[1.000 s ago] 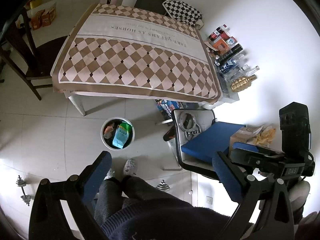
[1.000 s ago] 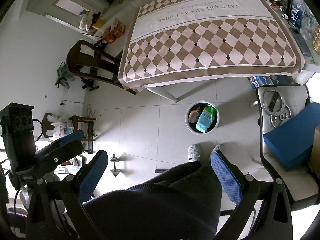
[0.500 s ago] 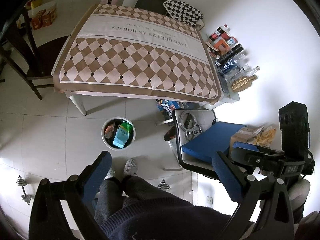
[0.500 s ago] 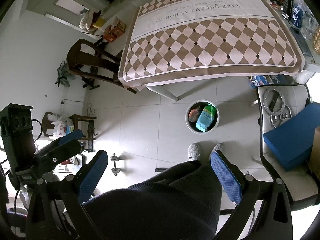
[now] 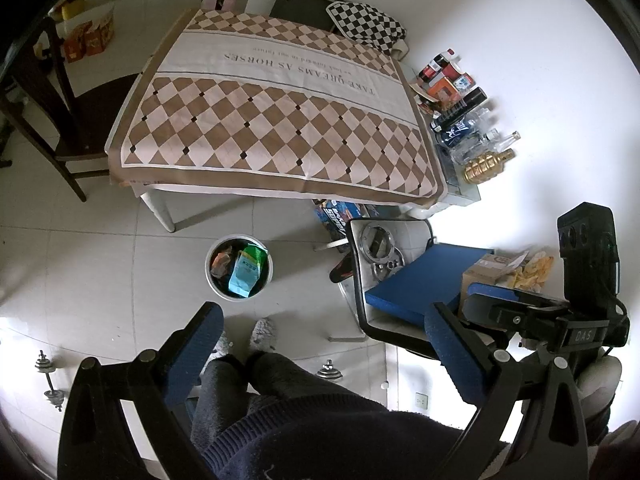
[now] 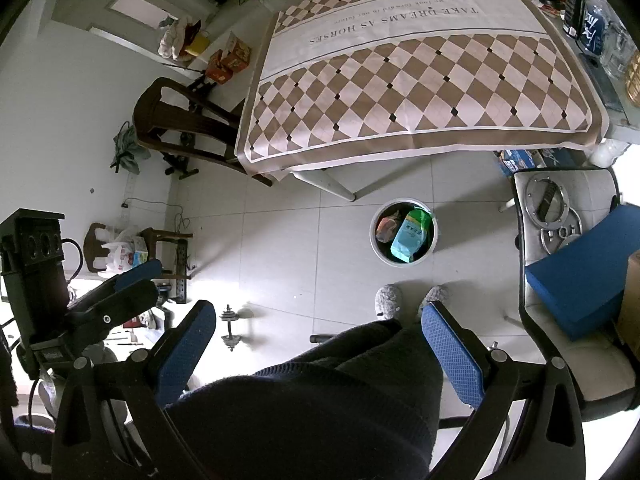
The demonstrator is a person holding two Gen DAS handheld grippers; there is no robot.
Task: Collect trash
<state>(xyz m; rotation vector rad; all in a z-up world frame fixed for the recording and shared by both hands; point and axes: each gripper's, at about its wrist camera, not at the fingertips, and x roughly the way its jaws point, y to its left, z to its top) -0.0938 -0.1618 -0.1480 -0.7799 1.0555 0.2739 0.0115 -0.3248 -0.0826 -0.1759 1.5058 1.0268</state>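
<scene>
A white round bin (image 5: 239, 267) (image 6: 404, 237) stands on the tiled floor in front of the table, holding a blue-green packet (image 5: 246, 272) (image 6: 411, 233) and an orange wrapper (image 5: 221, 263) (image 6: 387, 228). My left gripper (image 5: 322, 330) is held high above the floor, open, nothing between its blue pads. My right gripper (image 6: 320, 332) is likewise open and empty, high up. Each gripper shows in the other's view: the right one (image 5: 520, 308) at the right edge, the left one (image 6: 120, 292) at the left edge. The person's dark-clothed legs and grey slippers (image 5: 262, 330) (image 6: 388, 300) are below both.
A table with a brown checked cloth (image 5: 276, 120) (image 6: 420, 68) stands beyond the bin. A dark wooden chair (image 5: 48, 112) (image 6: 180, 120) is at its left. A white chair (image 5: 400, 280) (image 6: 568, 272) with a blue board is right. Bottles (image 5: 460, 120) line the wall; dumbbells (image 6: 230, 326) lie on the floor.
Almost nothing differs: both views have shifted very slightly. Both grippers stay open and empty, and the bin's contents are the same.
</scene>
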